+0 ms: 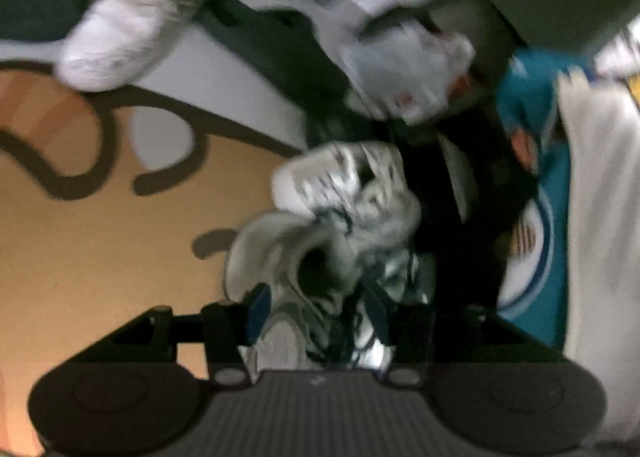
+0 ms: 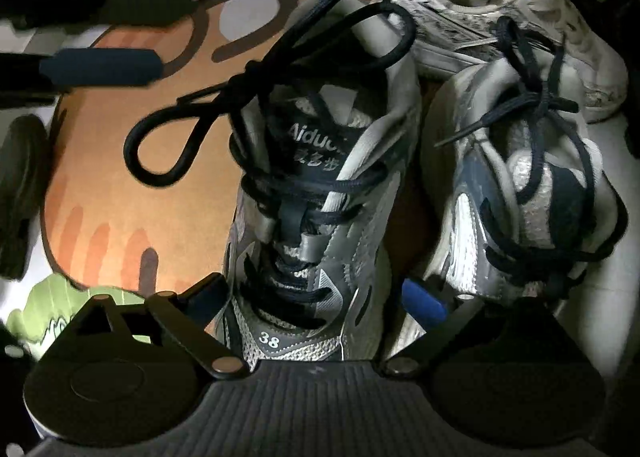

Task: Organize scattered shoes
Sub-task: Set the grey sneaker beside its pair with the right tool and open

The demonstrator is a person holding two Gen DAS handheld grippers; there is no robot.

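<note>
The right gripper (image 2: pixel 316 297) was pointing steeply down with its jaws spread wide, straddling a grey-and-silver sneaker (image 2: pixel 316 217) with navy laces and a "38" printed on the tongue. That shoe sat right between the two blue-padded fingers (image 2: pixel 424 303), but I couldn't tell if the pads were actually pressing on its sides or just sitting next to them. Its mate, a second grey sneaker (image 2: pixel 520 193), stood just beside it on the outer side of the right-hand finger, toe pointing the same way. Ahead of that one lay a white lace-up sneaker (image 2: pixel 500 9), touching or nearly touching it. All of this was on an orange cartoon rug (image 2: pixel 120 177), which stretched off to the gripper's left.

The left gripper (image 1: pixel 316 321) view was pretty blurry. Its jaws were about half open, and the grey pair (image 1: pixel 320 257) sat right in front of and between the fingertips, though the pads didn't look clamped on anything. Further ahead was the same white sneaker (image 1: pixel 344 177), and way off toward the upper left another white shoe (image 1: pixel 132 17) lay on the pale floor past the rug's edge. To the gripper's right there was a teal bag (image 1: pixel 532 217) and some dark stuff I couldn't make out.

You could also see the left gripper's blue pad (image 2: pixel 100 65) poking into the right camera's view, off to the left.
</note>
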